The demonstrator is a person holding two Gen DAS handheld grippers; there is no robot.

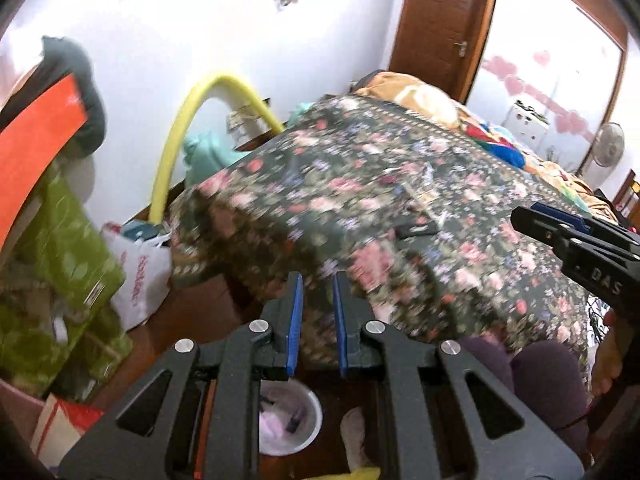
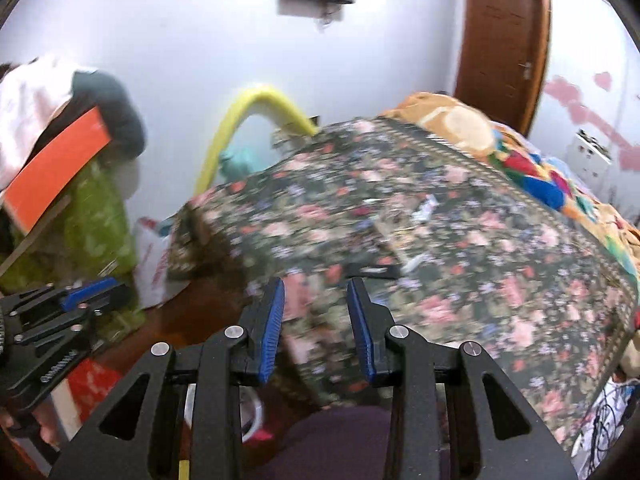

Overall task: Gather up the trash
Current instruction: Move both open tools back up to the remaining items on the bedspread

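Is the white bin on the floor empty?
No. The bin holds pinkish crumpled trash and a dark scrap, seen between the left gripper fingers.

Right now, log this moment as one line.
left gripper: open, empty | right gripper: open, empty | wrappers on bed | bin below

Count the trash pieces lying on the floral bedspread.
3: a white-blue wrapper farthest back, a pale scrap nearer, a black strip beside it. Blur may hide others.

Two grippers: left gripper (image 1: 317,322), right gripper (image 2: 315,330), one floral bedspread (image 1: 400,208), one white bin (image 1: 290,420), one yellow hose (image 1: 192,120), one door (image 1: 436,20), one fan (image 1: 610,150)
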